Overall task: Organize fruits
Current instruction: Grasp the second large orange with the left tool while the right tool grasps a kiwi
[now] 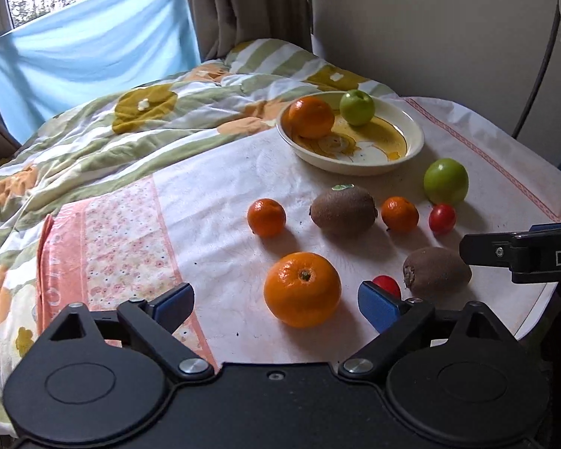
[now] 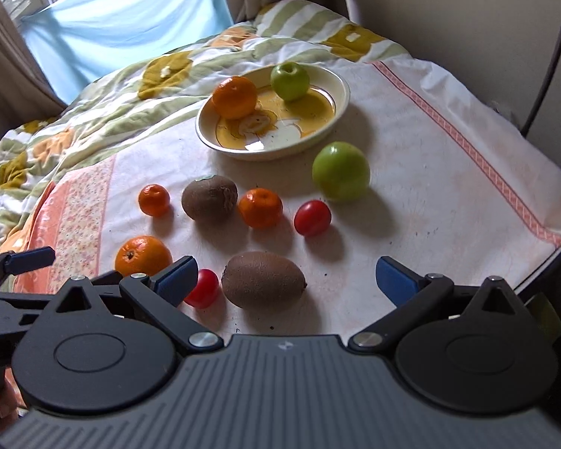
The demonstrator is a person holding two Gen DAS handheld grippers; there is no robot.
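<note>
A cream and yellow plate point(image 1: 411, 149) point(image 2: 340, 101) holds an orange point(image 1: 311, 118) point(image 2: 234, 97) and a green apple point(image 1: 357, 107) point(image 2: 290, 81). Loose on the white cloth lie a large orange point(image 1: 302, 289) point(image 2: 143, 255), two mandarins point(image 1: 266, 217) point(image 1: 399, 214), two kiwis point(image 1: 343, 210) point(image 1: 437, 272), a green apple point(image 1: 446, 181) point(image 2: 341, 170) and two red tomatoes point(image 1: 442, 218) point(image 1: 387, 285). My left gripper point(image 1: 276, 299) is open, with the large orange between its fingers. My right gripper point(image 2: 286, 280) is open around the near kiwi point(image 2: 262, 279).
The cloth covers a small table point(image 2: 448, 172) beside a bed with a flowered quilt point(image 1: 93, 142). A wall and a dark cable point(image 1: 542, 60) stand at the right. The table's rounded edge point(image 1: 538, 318) is near on the right.
</note>
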